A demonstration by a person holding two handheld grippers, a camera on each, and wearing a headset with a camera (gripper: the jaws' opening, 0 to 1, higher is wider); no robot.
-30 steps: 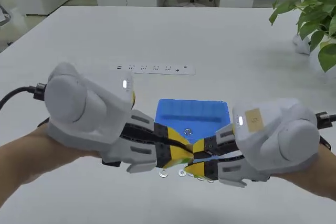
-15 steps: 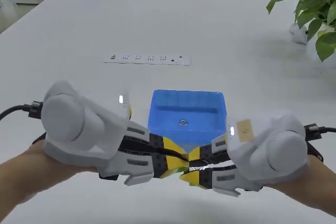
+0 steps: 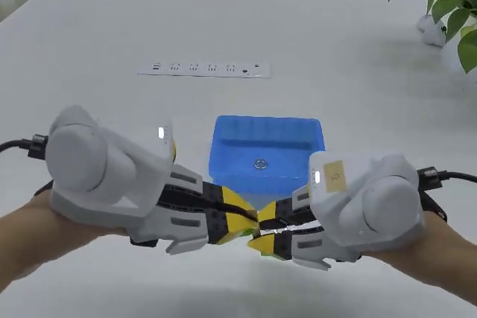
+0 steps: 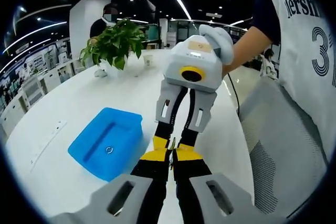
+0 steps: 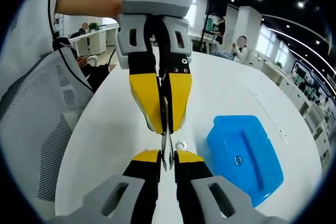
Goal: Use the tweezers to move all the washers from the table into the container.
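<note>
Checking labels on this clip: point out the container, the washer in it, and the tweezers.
container [image 3: 235,147], head view, bare inside, left part.
washer [image 3: 259,164], head view, its ring.
tweezers [image 5: 166,142], right gripper view, bare metal shank.

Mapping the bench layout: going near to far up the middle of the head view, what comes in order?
Left gripper and right gripper level, both on the tweezers → blue container → power strip.

An open-plan office: rows of recessed ceiling lights [image 4: 181,6], a mesh office chair [image 5: 42,129], a potted plant [image 4: 113,43], a power strip [image 3: 205,69] on the long white counter [image 3: 112,20], people at distant desks [image 5: 97,36].
</note>
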